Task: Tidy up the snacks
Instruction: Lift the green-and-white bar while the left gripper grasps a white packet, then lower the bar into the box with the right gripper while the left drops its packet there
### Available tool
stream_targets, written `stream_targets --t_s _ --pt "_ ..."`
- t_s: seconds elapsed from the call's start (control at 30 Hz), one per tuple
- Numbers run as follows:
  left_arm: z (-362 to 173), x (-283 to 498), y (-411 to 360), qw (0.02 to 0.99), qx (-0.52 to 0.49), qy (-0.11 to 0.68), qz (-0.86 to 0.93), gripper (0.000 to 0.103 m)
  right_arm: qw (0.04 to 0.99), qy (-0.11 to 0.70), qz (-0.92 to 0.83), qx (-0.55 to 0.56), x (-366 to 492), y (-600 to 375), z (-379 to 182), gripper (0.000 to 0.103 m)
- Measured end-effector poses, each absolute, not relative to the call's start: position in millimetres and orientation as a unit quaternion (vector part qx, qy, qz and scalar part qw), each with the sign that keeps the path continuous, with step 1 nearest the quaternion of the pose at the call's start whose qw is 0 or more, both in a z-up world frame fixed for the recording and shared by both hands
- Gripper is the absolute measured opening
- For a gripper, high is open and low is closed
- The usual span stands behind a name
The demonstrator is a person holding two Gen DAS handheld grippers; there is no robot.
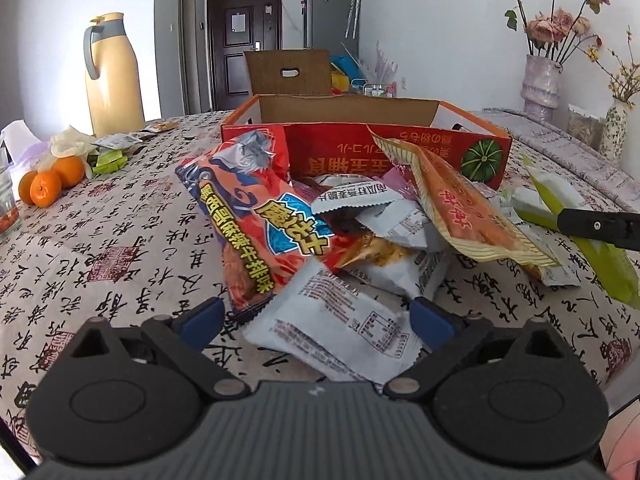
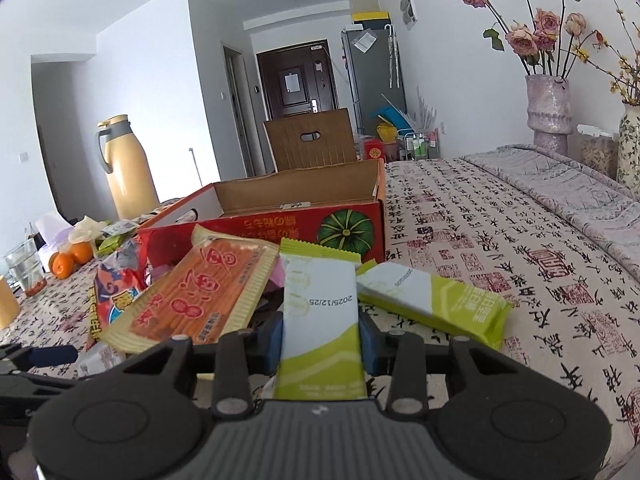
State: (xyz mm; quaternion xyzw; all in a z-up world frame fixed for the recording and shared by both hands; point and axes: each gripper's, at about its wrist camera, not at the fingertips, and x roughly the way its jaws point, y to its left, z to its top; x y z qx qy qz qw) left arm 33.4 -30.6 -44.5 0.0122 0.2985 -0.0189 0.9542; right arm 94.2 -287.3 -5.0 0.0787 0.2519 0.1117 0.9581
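Right wrist view: right gripper jaws pinch green-white packet; left gripper jaws spread.

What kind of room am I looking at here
Most likely the dining or living area of a home: a table under a calligraphy-print cloth, a fridge near the entrance door, and a vase of dried roses.

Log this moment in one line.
right gripper: shut on green-white packet | left gripper: open over snack pile | red box: open
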Motion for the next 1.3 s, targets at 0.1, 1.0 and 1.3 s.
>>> stream_targets --t_s 0.1,1.0,1.3 --pt "-47 32 -33 0.952 0.013 0.306 -0.023 0.083 0.958 0.252 0.112 0.081 90 -288 -6 0.037" --pt "-13 10 -10 0.969 -0.026 0.245 -0.035 0.015 0.962 0.234 0.111 0.081 81 -288 7 0.037" --pt "20 31 -5 0.979 -0.02 0.202 -0.03 0.015 0.969 0.211 0.103 0.078 105 -289 25 0.037"
